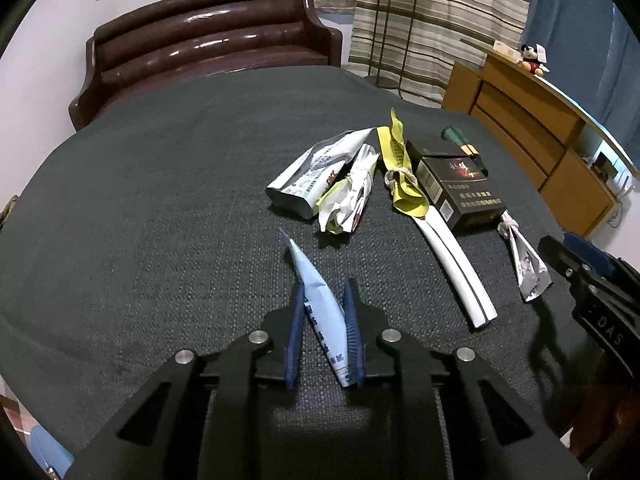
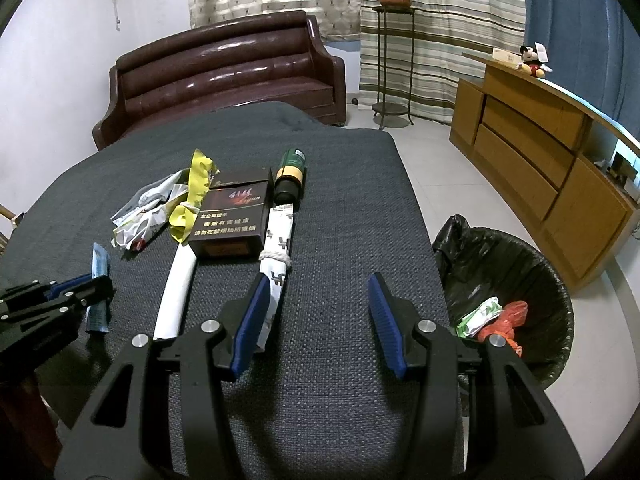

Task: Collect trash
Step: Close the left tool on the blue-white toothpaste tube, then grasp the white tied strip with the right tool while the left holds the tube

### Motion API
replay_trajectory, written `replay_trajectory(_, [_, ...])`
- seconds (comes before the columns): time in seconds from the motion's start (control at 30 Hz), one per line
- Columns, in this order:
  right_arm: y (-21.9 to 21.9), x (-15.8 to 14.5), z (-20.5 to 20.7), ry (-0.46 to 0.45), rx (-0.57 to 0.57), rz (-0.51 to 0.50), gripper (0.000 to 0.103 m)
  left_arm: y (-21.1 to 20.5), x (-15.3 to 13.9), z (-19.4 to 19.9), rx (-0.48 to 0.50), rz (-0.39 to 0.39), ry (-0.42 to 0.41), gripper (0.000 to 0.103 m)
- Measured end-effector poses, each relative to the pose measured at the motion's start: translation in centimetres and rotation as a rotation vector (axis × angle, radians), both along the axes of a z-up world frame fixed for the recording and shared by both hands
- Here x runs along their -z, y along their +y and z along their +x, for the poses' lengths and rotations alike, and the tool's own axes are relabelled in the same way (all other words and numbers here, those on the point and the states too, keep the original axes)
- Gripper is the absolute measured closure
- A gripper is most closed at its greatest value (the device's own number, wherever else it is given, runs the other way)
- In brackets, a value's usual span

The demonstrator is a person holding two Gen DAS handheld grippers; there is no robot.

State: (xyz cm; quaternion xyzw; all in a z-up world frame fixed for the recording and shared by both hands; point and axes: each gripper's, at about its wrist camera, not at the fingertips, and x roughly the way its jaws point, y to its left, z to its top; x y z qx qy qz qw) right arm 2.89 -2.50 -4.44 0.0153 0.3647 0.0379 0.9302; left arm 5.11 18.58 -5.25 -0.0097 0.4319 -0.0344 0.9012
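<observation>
A light blue wrapper (image 1: 320, 312) stands slanted between the blue pads of my left gripper (image 1: 324, 288), which is shut on it just above the dark grey tablecloth (image 1: 160, 220). From the right wrist view, the same wrapper (image 2: 98, 264) sticks out of the left gripper (image 2: 96, 280). My right gripper (image 2: 318, 280) is open over bare cloth with nothing between its fingers. A knotted white patterned wrapper (image 2: 278, 256) lies by its left finger. Further back lie a dark cigarette box (image 2: 232, 220), a yellow wrapper (image 2: 192, 196), crumpled white wrappers (image 2: 140, 216), a white strip (image 2: 176, 292) and a green bottle (image 2: 290, 176).
A bin lined with a black bag (image 2: 520, 264) stands on the floor right of the table and holds green-white and orange trash. A brown sofa (image 2: 224, 76) is behind the table, a wooden dresser (image 2: 540, 152) is at the right, and a plant stand (image 2: 394, 60) is by the curtains.
</observation>
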Motion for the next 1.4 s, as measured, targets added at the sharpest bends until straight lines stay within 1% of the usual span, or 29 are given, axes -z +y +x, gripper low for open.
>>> replay_trajectory(0.1, [0.0,0.0,0.0,-0.001,-0.001,-0.002,0.053,-0.2,-0.1,-0.2,0.004,0.026,-0.017,0.086])
replay_trajectory(0.13, [0.0,0.0,0.0,0.000,-0.001,-0.002,0.053,-0.4,-0.2,-0.3,0.006,0.036,-0.022,0.092])
replay_trajectory(0.17, [-0.1,0.0,0.0,0.000,-0.001,-0.001,0.053,-0.4,-0.2,-0.3,0.008,0.040,-0.023,0.096])
replay_trajectory(0.37, [0.0,-0.1,0.0,-0.001,0.001,-0.003,0.053,-0.1,-0.2,-0.1,0.006,0.023,-0.013,0.095])
replay_trajectory(0.43, [0.1,0.0,0.0,0.000,0.000,-0.003,0.053,0.1,-0.2,0.0,0.006,0.013,-0.007,0.093])
replay_trajectory(0.5, [0.0,0.0,0.0,0.000,-0.001,-0.002,0.053,-0.1,-0.1,-0.1,0.010,0.026,-0.006,0.092])
replay_trajectory(0.53, [0.0,0.0,0.0,0.000,-0.001,-0.002,0.053,-0.1,-0.1,-0.1,0.007,0.033,-0.007,0.088])
replay_trajectory(0.57, [0.0,0.0,0.0,0.000,-0.001,-0.002,0.053,-0.1,-0.1,-0.1,0.005,0.036,-0.006,0.086])
replay_trajectory(0.67, [0.1,0.0,0.0,0.001,0.000,-0.001,0.053,-0.1,0.1,0.1,-0.001,0.042,-0.003,0.086])
replay_trajectory(0.77, [0.0,0.0,0.0,0.001,0.000,-0.001,0.053,-0.4,0.2,0.0,0.006,0.059,-0.011,0.086])
replay_trajectory(0.87, [0.1,0.0,-0.1,0.001,-0.001,-0.003,0.053,-0.4,0.2,-0.2,0.011,0.066,-0.020,0.091])
replay_trajectory(0.97, [0.1,-0.1,0.0,0.002,-0.001,-0.001,0.053,-0.4,0.2,-0.3,0.018,0.057,-0.024,0.095])
replay_trajectory(1.27, [-0.1,0.1,-0.1,0.007,-0.004,-0.006,0.053,0.4,-0.5,-0.8,0.001,0.098,-0.065,0.096])
replay_trajectory(1.4, [0.0,-0.1,-0.1,0.000,-0.002,0.000,0.053,0.8,-0.8,-1.0,-0.007,0.100,-0.079,0.096])
